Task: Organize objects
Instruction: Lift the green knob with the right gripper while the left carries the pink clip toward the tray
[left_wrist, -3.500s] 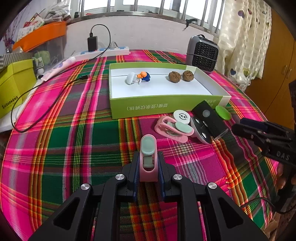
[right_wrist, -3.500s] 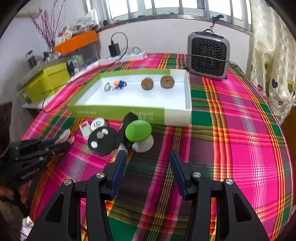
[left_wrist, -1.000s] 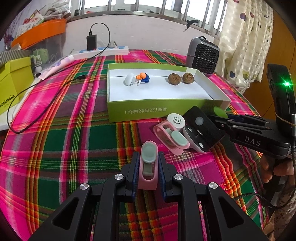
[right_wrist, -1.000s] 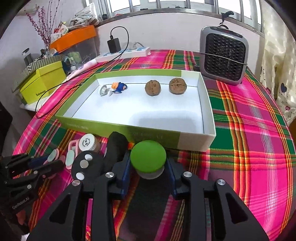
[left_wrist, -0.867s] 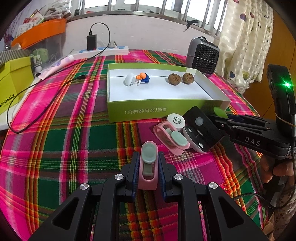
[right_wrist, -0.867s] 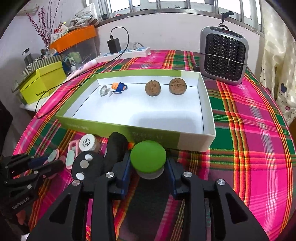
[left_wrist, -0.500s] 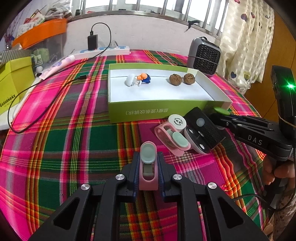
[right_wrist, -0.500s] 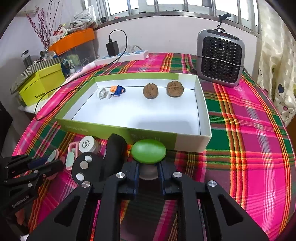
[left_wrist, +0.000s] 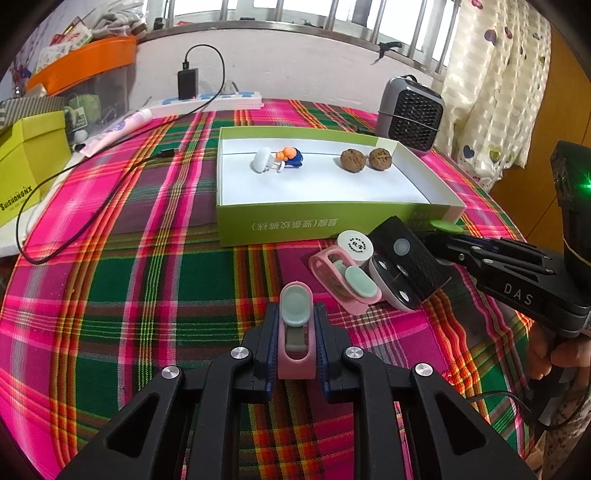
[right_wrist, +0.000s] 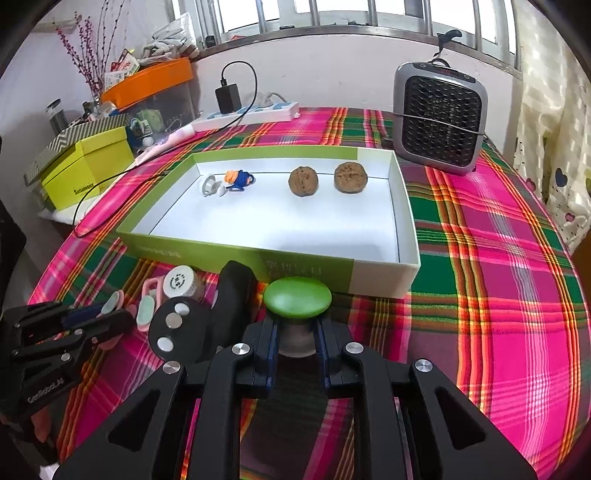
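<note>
L gripper (left_wrist: 295, 339) jaws clamped on pink plastic clip w/ grey-green pad (left_wrist: 295, 325), low over plaid surface (left_wrist: 110, 280). R gripper (right_wrist: 297, 339) jaws closed on stem of green-capped mushroom-shaped knob (right_wrist: 297, 297) beside green-walled cardboard tray (right_wrist: 332, 275). Both prob light, stiff, smooth; grip sides/stem, not cap.

Each black claw (left_wrist: 295, 332) has blue-edged fingers (left_wrist: 269, 334), silver screws and white lettering.

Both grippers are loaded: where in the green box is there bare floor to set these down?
The box floor is bare across its near half and right corner, in front of the two walnuts. The far strip holds the walnuts and small toys. Outside, the cloth by the near wall is crowded with a pink clip, white cap and black case.
</note>
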